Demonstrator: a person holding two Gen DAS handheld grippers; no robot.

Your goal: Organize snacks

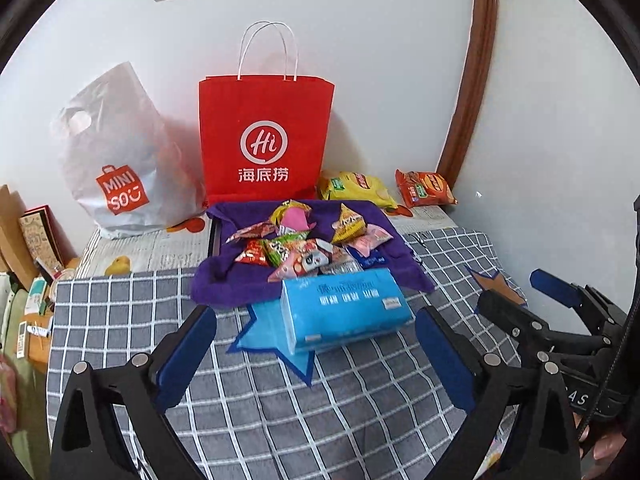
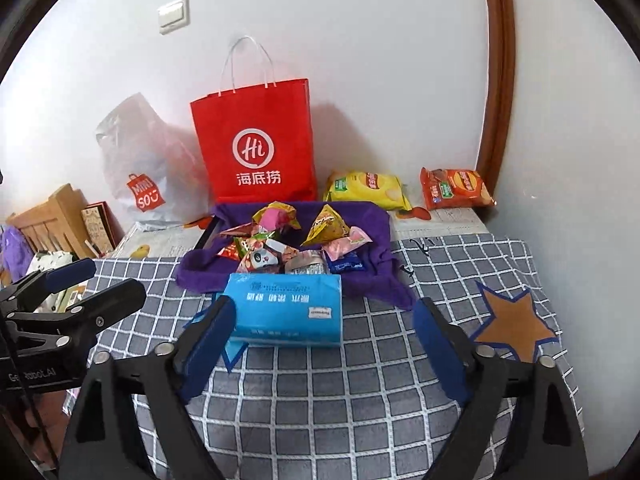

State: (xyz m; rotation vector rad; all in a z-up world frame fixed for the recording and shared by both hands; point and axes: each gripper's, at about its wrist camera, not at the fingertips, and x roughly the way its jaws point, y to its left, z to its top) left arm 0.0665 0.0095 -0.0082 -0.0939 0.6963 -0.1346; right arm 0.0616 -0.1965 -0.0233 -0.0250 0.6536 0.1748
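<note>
Blue-padded left gripper (image 1: 316,344) and right gripper (image 2: 324,332) hover spread

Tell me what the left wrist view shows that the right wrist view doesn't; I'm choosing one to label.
Left only: most of the blue star under the tissue pack, and the full white bag.
Right only: the whole brown star, which the right gripper partly hides in the left view.
Both: red bag, snacks on purple cloth, both chip bags.
</note>
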